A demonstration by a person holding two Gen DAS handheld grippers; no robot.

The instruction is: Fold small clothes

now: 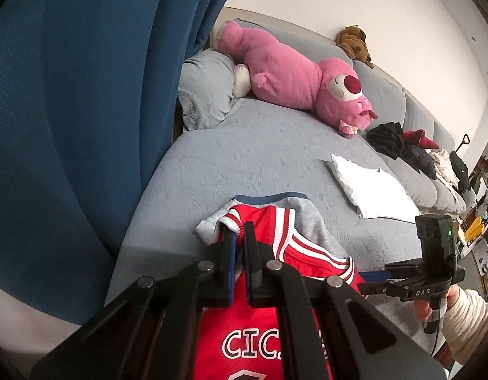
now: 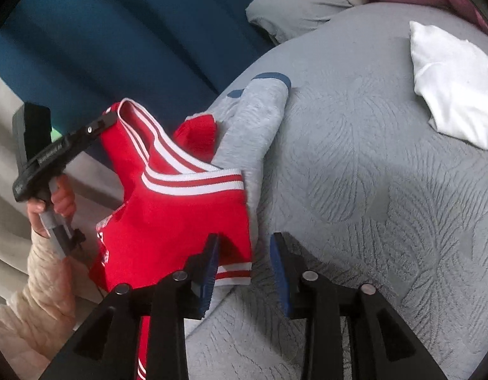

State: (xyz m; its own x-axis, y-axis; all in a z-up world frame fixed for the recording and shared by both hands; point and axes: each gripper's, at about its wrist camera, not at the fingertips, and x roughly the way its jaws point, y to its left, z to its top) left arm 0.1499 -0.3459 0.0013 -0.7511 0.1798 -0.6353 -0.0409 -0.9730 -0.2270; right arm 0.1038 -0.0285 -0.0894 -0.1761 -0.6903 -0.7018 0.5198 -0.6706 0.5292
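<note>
A red jersey (image 1: 253, 342) with white-striped trim and white lettering hangs over the front edge of a grey sofa seat (image 1: 259, 152). My left gripper (image 1: 239, 237) is shut on one shoulder strap and holds it up. In the right wrist view that gripper (image 2: 109, 120) pinches the strap's top. My right gripper (image 2: 245, 253) is open, its jaws on either side of the side edge of the jersey (image 2: 180, 221) near the other shoulder. A grey garment (image 2: 259, 110) with navy trim lies under and behind the jersey. In the left wrist view the right gripper (image 1: 362, 281) is at the jersey's right edge.
A white folded cloth (image 1: 370, 186) lies on the seat to the right. A big pink plush (image 1: 301, 76), a grey pillow (image 1: 205, 91) and a brown plush (image 1: 354, 42) sit at the back. Dark clothes (image 1: 399, 142) are piled farther right. A blue curtain (image 1: 85, 95) hangs on the left.
</note>
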